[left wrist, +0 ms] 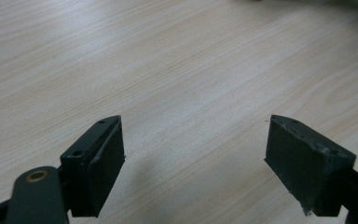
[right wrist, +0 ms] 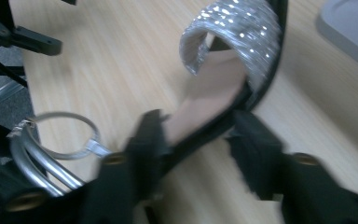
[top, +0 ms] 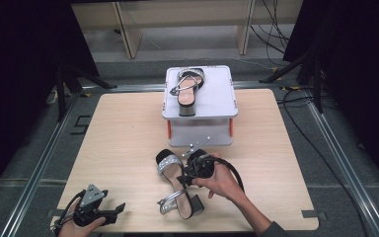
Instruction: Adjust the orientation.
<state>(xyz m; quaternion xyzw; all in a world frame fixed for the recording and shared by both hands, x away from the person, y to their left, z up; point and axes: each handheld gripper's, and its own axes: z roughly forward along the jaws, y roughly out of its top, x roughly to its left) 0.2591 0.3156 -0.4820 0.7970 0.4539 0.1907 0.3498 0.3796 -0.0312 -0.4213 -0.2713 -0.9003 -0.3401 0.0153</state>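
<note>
Now — sandals: two | near sandal (top: 175, 180) in right gripper (top: 193, 170) | other sandal (top: 188, 88) on box (top: 200, 111)

Two sandals (top: 176, 185) (top: 189, 87), one grey box (top: 200, 111), two grippers (top: 117, 209) (top: 189, 173).

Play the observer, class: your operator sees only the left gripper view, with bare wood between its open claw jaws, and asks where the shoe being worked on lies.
Observer: A silver-strapped heeled sandal lies near the front middle of the table, to the right of your left claw.
Operator: Is the right claw on it?
Observer: The right claw straddles its sole behind the toe strap; motion blur hides whether it pinches.
Operator: Anything else out there?
Observer: A matching sandal lies on top of a grey box at the table's far edge.
</note>
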